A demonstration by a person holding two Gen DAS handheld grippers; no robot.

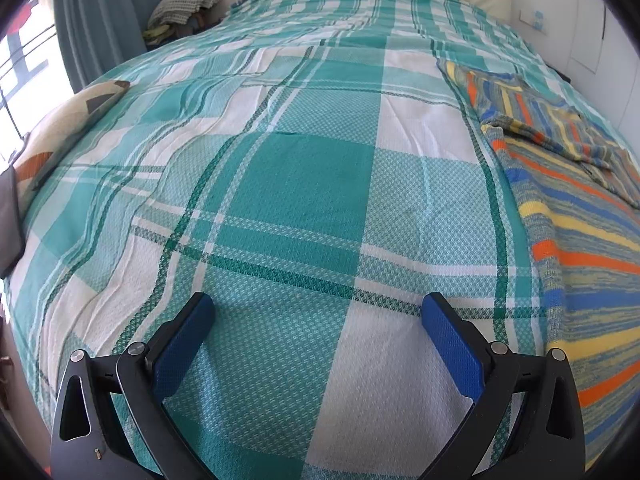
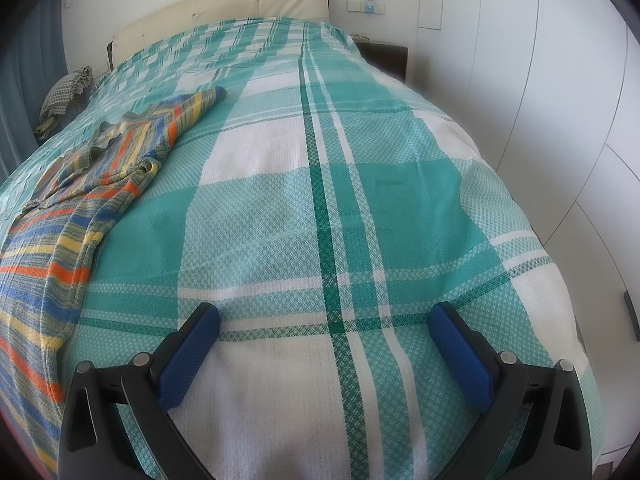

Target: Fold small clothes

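Note:
A striped knit garment in grey, blue, yellow and orange [image 1: 580, 208] lies spread on the teal-and-white plaid bedspread [image 1: 300, 184], with a sleeve folded across its upper part. It sits to the right of my left gripper [image 1: 318, 312] and to the left of my right gripper [image 2: 324, 320]; it also shows in the right wrist view [image 2: 80, 200]. Both grippers are open and empty, hovering over bare bedspread [image 2: 320, 200] on either side of the garment.
A cream headboard [image 2: 240, 4] stands at the far end. A checked cloth pile [image 1: 188, 4] and blue curtain [image 1: 100, 20] are at the left. A patterned pillow [image 1: 64, 128] lies at the left edge. A dark nightstand [image 2: 384, 56] and white wardrobe doors [image 2: 560, 100] are on the right.

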